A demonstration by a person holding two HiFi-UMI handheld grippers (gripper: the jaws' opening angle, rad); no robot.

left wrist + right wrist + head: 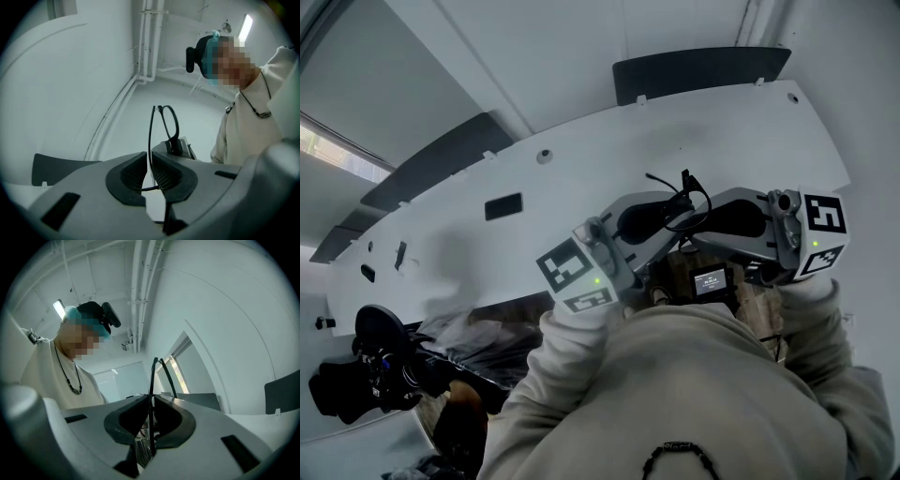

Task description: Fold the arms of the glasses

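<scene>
The room is white and bare. A pale table [441,253] runs slantwise across the middle of the head view, with dark chair backs [698,73] along its far edge toward the top of the frame. The person stands over it in a beige sweater [694,394], both hands raised in front of the chest, right of centre.

The glasses [680,195], thin and black, are held up in the air between the two tools, well clear of the table. The left gripper [149,161] has its jaws pressed together on a slim strand of the frame that rises straight up out of them. I take it for an arm, though I cannot be sure. The right gripper [151,404] stands narrow, also pinched on the wire, with a lens rim curving up beyond it.

The tips nearly meet, facing each other. This probably lets one tool steady the front while the other swings the arm inward. The fold looks under way but not finished.
</scene>
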